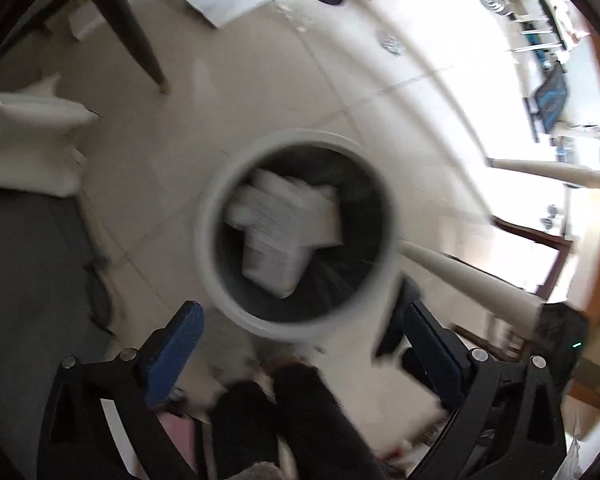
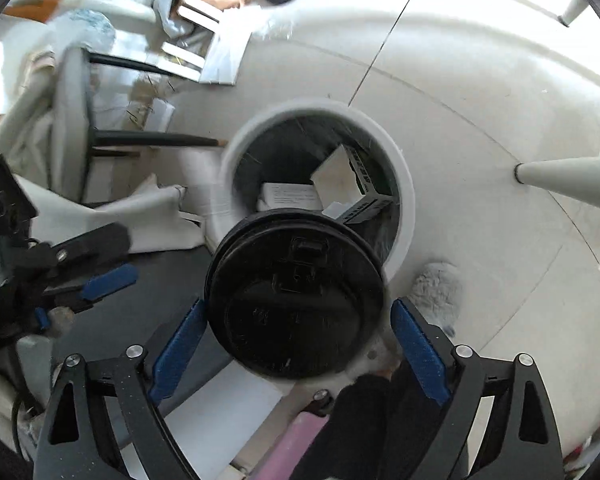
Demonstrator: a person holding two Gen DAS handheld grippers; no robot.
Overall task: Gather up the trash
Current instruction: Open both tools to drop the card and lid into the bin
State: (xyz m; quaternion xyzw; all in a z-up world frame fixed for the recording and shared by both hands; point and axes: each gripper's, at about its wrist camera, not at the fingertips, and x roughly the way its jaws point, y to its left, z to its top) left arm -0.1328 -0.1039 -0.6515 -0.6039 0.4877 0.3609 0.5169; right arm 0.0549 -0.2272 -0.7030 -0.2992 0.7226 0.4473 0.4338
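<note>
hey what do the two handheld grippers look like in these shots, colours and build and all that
Both match. The left gripper and right gripper are matte black frames with triangular cutouts and round silver bolts at the pivots. Each finger carries a long, textured blue pad. No cables or sleeves are clearly visible; the views are partly blurred.

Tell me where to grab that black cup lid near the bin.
Pinch the black cup lid across its round rim, a tool pad on each opposite edge, coming from above: its flat top faces the camera, leaving only the rim.
</note>
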